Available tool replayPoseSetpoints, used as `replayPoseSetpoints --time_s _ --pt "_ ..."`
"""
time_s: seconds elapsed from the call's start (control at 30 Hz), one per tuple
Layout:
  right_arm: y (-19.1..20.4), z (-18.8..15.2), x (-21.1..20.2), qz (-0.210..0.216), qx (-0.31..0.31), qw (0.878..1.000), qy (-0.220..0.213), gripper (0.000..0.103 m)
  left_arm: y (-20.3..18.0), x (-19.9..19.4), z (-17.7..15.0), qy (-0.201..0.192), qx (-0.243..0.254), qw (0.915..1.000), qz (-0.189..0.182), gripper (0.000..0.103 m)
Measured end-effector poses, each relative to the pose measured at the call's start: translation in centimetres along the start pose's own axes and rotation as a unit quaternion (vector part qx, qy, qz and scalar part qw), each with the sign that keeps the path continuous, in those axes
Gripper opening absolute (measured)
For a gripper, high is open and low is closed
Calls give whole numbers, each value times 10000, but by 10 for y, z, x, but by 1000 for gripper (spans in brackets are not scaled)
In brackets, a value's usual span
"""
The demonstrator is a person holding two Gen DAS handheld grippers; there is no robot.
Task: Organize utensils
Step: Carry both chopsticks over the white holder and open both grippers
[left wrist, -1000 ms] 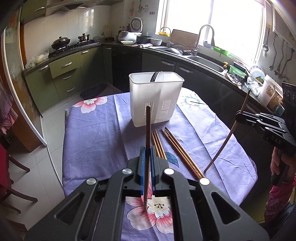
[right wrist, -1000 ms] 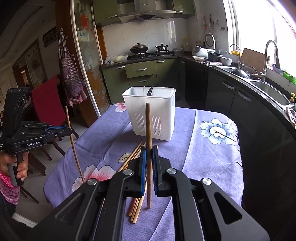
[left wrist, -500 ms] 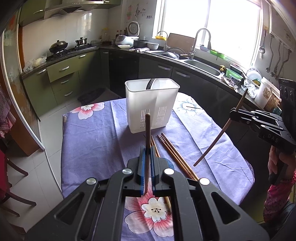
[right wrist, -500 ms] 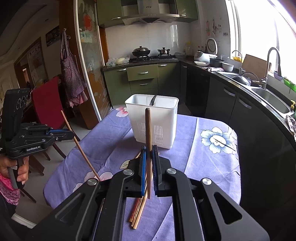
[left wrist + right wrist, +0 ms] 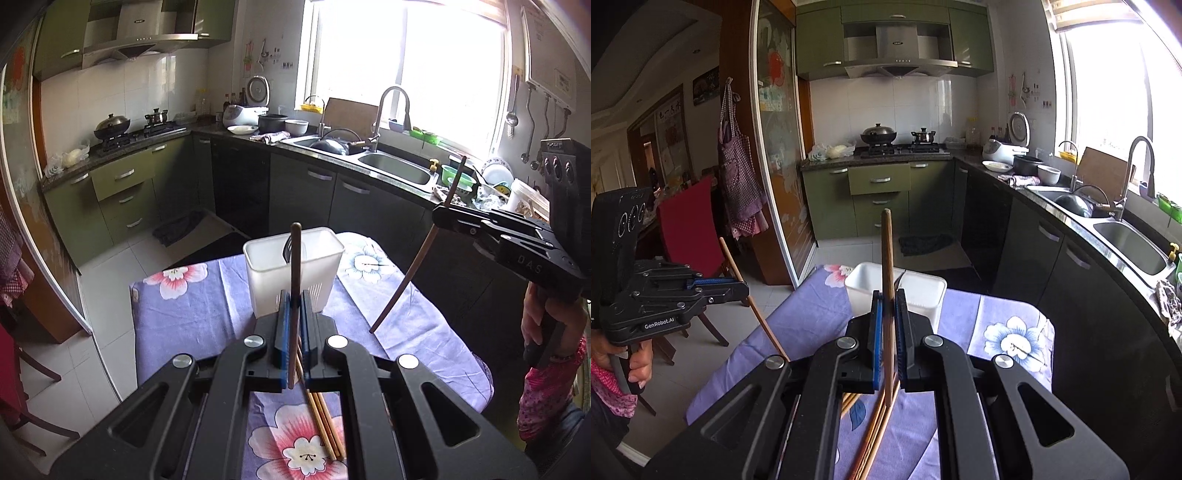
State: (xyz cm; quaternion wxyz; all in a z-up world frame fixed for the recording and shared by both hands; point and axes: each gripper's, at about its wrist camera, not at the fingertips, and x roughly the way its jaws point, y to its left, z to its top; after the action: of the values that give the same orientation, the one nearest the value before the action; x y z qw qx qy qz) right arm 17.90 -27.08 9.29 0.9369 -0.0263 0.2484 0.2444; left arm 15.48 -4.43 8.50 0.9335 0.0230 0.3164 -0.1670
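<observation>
A purple floral cloth is covering the surface [image 5: 192, 317], soft and lightly creased. Toward its far end a white plastic bin [image 5: 293, 271] is standing upright, boxy, open-topped, slotted low on its walls, with a dark utensil already leaning inside.

The left gripper [image 5: 293, 321] is pinching a dark brown chopstick [image 5: 294, 258] between its blue-padded fingers, the stick standing nearly upright. The bin is lying straight ahead of these fingers and below the stick's top. The right gripper [image 5: 888, 325] is likewise clamping a second chopstick [image 5: 886, 251], lighter brown, smooth and slim, also close to vertical, with the bin directly ahead and just beyond the fingertips.

From the side each stick is showing a tilt, lower tip slanting down toward the cloth. Both grippers are sitting about equally near the bin; I cannot tell which is closer. The coming drop likely depends on bringing a lower tip over the rim, long axis upright.

Loose sticks [image 5: 325, 424], pale wood, are lying flat on the cloth under the grippers, waiting.
</observation>
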Motion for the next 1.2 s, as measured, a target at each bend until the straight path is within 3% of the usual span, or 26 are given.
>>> replayPoseSetpoints --time_s 0.27,0.53,0.73,0.9,1.03,1.2 --pt "-26 71 20 -116 279 9981 -536 7 0 -14 75 -715 101 9974 71 5" --pt "-57 95 86 -256 454 9972 -540 7 2 40 119 -934 105 9953 217 5" --pt "-69 69 137 -149 537 9984 -60 7 15 107 107 -459 -62 9984 322 5" --pt "-70 42 158 -71 553 9983 194 7 25 141 87 5 -165 9992 355 5" --pt "-67 27 166 -39 534 9980 343 9 26 150 73 201 -132 9990 389 6" --pt "-57 24 152 -67 469 9985 259 13 25 134 69 163 -145 9990 401 9"
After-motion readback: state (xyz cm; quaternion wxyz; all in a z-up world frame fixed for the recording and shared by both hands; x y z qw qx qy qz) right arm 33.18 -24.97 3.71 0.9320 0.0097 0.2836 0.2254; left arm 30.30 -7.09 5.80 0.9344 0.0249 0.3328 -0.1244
